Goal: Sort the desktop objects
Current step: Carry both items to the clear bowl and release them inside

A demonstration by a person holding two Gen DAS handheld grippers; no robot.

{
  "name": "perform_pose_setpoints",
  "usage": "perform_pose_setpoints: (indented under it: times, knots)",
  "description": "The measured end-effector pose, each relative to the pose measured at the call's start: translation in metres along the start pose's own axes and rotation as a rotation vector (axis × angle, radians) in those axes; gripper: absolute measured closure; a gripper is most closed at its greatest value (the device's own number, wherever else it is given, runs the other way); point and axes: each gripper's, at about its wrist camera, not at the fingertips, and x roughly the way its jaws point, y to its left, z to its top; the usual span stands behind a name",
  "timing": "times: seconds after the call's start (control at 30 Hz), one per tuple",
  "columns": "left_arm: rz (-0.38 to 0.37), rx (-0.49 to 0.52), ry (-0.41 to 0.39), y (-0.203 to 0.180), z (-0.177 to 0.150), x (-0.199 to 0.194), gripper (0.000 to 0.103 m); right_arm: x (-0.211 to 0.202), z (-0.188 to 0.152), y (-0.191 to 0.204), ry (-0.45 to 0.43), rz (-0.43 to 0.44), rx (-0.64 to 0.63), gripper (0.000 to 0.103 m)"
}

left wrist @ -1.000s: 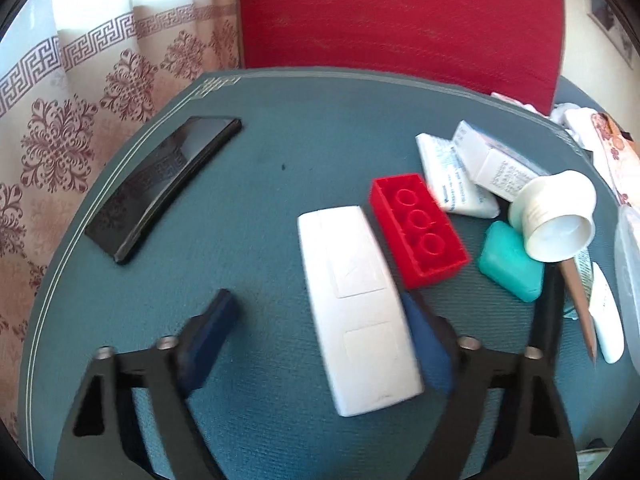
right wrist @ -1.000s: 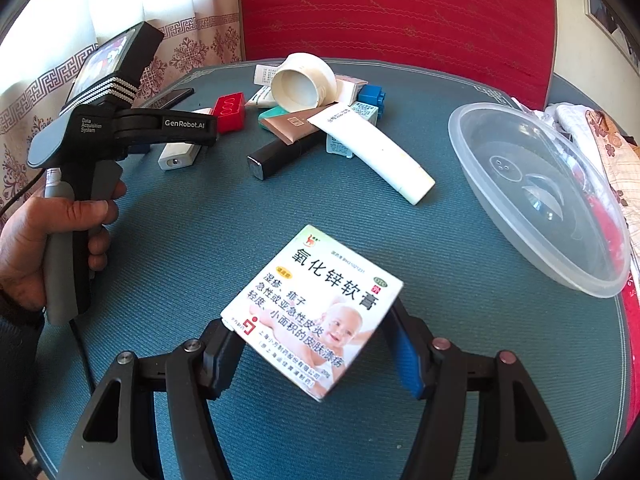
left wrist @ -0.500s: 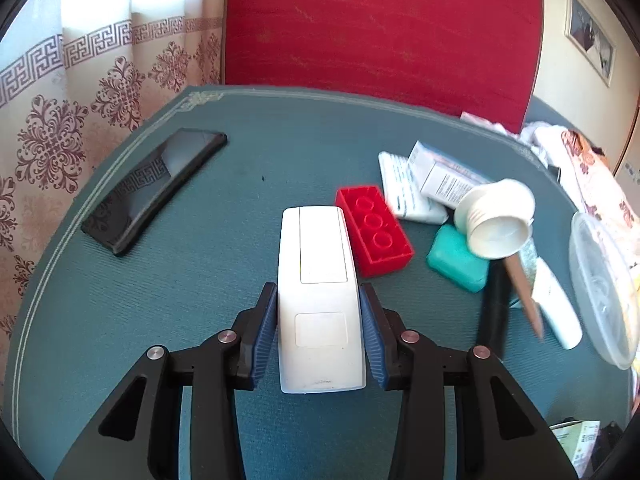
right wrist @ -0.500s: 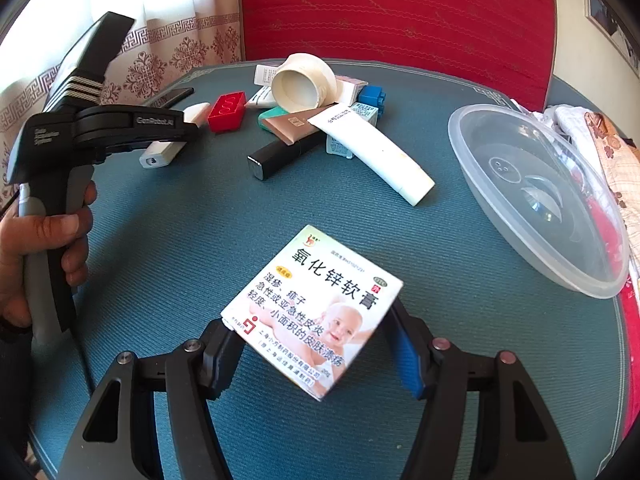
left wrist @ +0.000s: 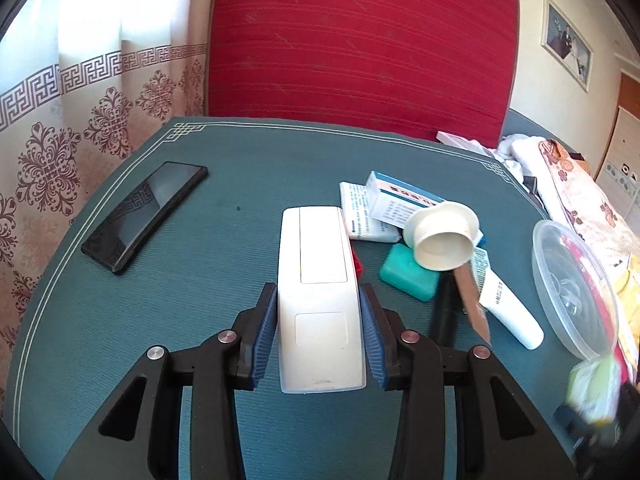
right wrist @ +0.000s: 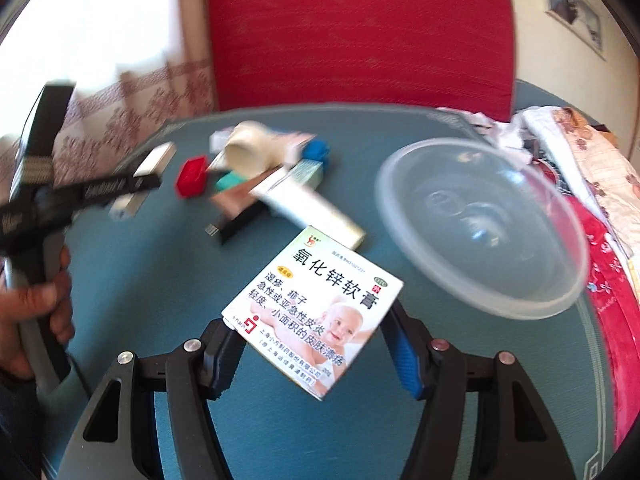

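Left gripper (left wrist: 319, 330), angled down over the teal table (left wrist: 200, 280), clamps the white remote (left wrist: 320, 292) off the surface; right gripper (right wrist: 316, 350), tilted likewise, pinches the ointment box (right wrist: 314, 312) aloft.

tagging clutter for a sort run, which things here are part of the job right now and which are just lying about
In the job:
- white remote, clamped in the left claw
- ointment box, clamped in the right claw
- clear bowl, possibly where things go

Lying about:
- phone
- paper cup
- teal block
- white tube
- red brick
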Motion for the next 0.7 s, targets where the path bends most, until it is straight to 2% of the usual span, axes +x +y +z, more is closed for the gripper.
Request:
perform_pose_setpoints:
  times: [0.4,0.6,0.7]
  knots:
    - [-0.029,0.071,-0.002,-0.036,-0.002,-0.007,0.06,-0.005,0.034,-0.08,-0.111,-0.136,0.127,0.035]
    - [-0.047,0.111,0.001,-0.061,0.0,-0.011,0.06,0.013,0.05,-0.113,-0.119,-0.19,0.172,0.035]
    - [-0.067,0.122,0.006,-0.074,0.002,-0.011,0.06,0.022,0.052,-0.127,-0.096,-0.207,0.195,0.035]
